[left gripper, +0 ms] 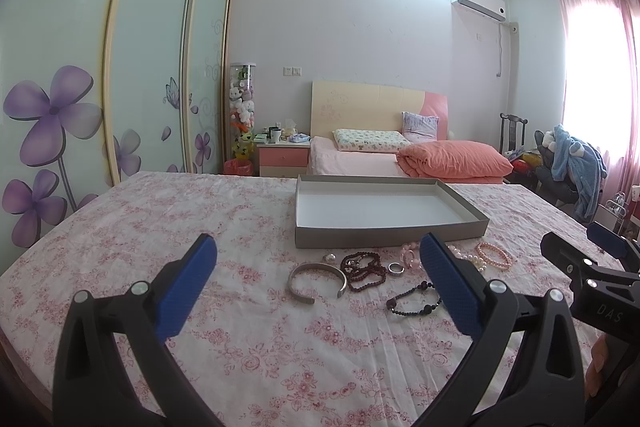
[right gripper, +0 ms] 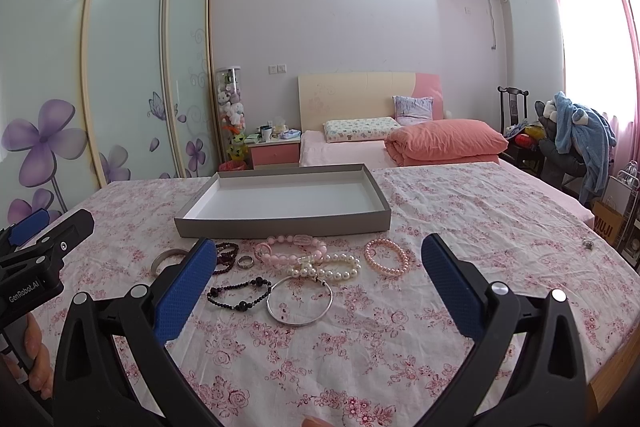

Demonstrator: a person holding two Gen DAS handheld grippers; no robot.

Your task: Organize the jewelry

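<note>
Jewelry lies on a floral cloth in front of an empty grey tray (left gripper: 384, 233) (right gripper: 280, 227). A silver cuff (left gripper: 316, 277) (right gripper: 166, 259), dark red beads (left gripper: 362, 269), a ring (left gripper: 395, 268) (right gripper: 245, 261) and a black bead bracelet (left gripper: 414, 301) (right gripper: 240, 293) lie there. A thin silver bangle (right gripper: 300, 301), a pink bead bracelet (right gripper: 294, 251), white pearls (right gripper: 332, 269) and pink pearls (right gripper: 386, 257) (left gripper: 494, 255) lie to the right. My left gripper (left gripper: 318, 267) and right gripper (right gripper: 318, 267) are both open and empty, hovering just short of the jewelry.
The cloth-covered table (right gripper: 480, 227) ends at a wooden edge on the right. A small silver piece (right gripper: 587, 244) lies apart at far right. Behind are a bed (right gripper: 400, 143), a wardrobe (right gripper: 120, 67) and a chair with clothes (right gripper: 576, 135).
</note>
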